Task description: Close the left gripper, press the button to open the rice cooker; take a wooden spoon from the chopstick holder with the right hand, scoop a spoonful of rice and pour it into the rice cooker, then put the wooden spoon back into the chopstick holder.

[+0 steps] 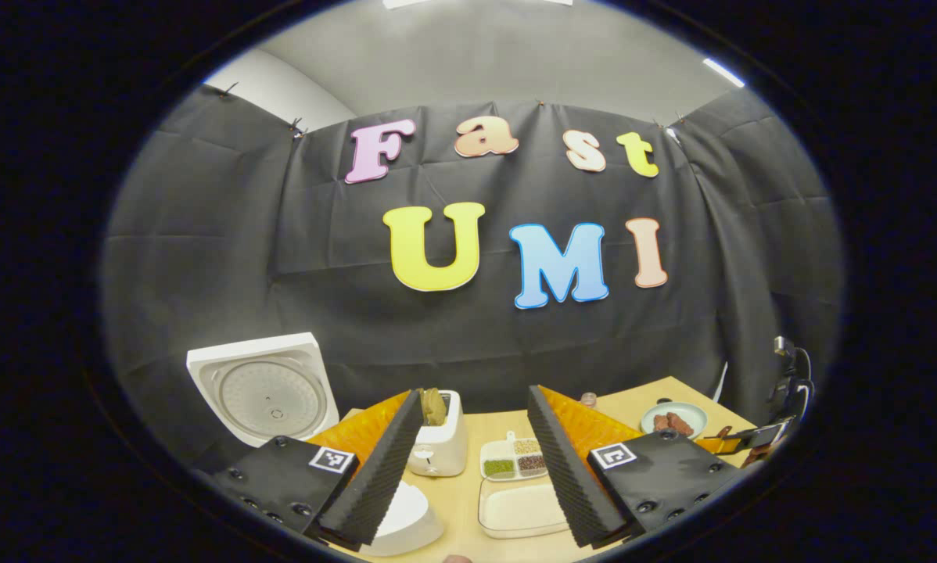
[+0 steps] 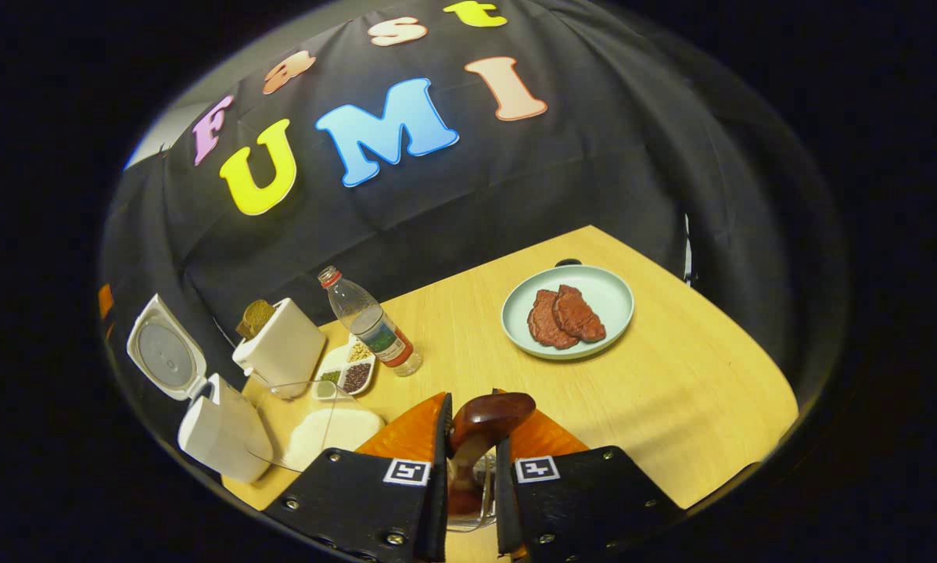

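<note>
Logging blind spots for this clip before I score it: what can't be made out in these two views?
- Cooker pot, right gripper view: its inside faces away, so rice in it cannot be told.
- Spoon, right gripper view: its handle runs down between the right gripper fingers, lower end hidden.
- Holder, right gripper view: mostly behind the fingers.
- Cooker body, left gripper view: cut by the left gripper finger.
</note>
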